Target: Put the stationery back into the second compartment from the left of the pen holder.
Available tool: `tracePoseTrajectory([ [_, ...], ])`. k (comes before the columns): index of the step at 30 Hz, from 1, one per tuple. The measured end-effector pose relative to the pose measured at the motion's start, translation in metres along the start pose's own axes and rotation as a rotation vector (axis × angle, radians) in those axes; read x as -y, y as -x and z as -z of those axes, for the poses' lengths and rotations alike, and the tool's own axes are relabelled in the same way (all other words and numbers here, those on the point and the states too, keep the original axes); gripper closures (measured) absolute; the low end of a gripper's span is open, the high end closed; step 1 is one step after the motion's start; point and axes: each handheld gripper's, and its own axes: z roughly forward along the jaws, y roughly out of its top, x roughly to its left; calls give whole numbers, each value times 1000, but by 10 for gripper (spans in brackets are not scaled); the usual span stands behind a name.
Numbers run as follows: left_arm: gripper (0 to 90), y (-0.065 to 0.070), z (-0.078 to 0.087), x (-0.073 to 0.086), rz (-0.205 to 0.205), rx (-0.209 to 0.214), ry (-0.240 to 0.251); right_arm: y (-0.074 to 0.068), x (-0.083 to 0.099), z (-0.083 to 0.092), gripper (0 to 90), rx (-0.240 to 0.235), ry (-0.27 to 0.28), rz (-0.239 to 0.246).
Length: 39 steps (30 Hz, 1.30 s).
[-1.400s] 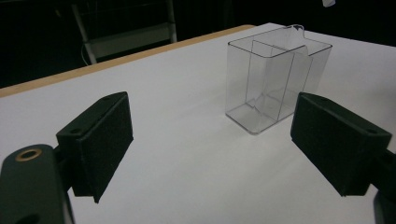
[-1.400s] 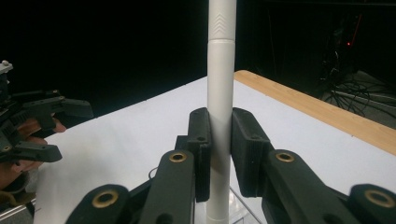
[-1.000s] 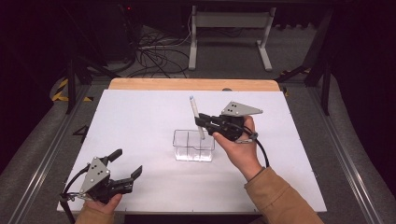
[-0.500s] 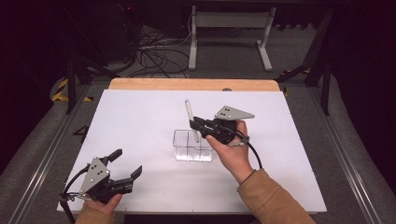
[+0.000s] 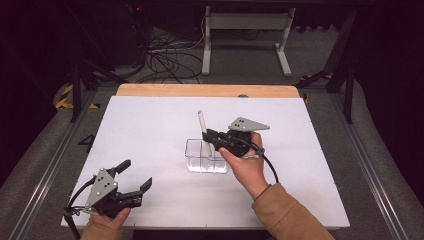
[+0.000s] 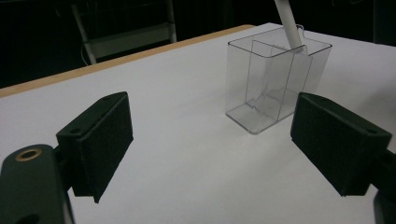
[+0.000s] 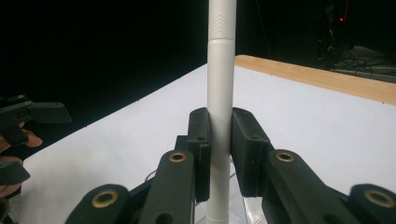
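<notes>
A clear plastic box [image 5: 206, 156] with an inner divider stands near the middle of the white table [image 5: 150, 130]. My right gripper [image 5: 209, 135] is shut on a white pen [image 5: 202, 125], held nearly upright with its lower end dipping into the box's near-right compartment [image 6: 299, 51]. In the right gripper view the pen [image 7: 219, 93] rises between the two pads [image 7: 200, 149]. My left gripper [image 5: 134, 176] rests low at the table's front left, open, nothing between its pads [image 6: 100, 140]. The box [image 6: 275, 84] stands ahead of it, apart.
A wooden strip [image 5: 205, 90] edges the table's far side. Beyond it are a metal stand [image 5: 245, 30] and cables [image 5: 165, 55] on the floor. Metal rails [image 5: 45, 165] run along both sides of the table.
My right gripper has carried the pen leftward and down toward the box, so its lower end now dips inside. The left gripper has stayed still.
</notes>
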Motion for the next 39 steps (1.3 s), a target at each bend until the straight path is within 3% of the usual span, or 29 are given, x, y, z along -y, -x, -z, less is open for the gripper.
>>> tracePoseTrajectory([
  [17,137,0,0,0,0,0,0,1,15,-3,781,5,-46,-8],
  [20,137,0,0,0,0,0,1,3,14,-1,683,18,-46,-3],
  [28,137,0,0,0,1,0,1,-3,6,12,498,83,-18,136],
  [31,137,0,0,0,1,0,1,-4,2,15,426,83,-25,158],
  [39,137,0,1,0,7,-2,3,-10,-7,25,363,83,-7,202],
])
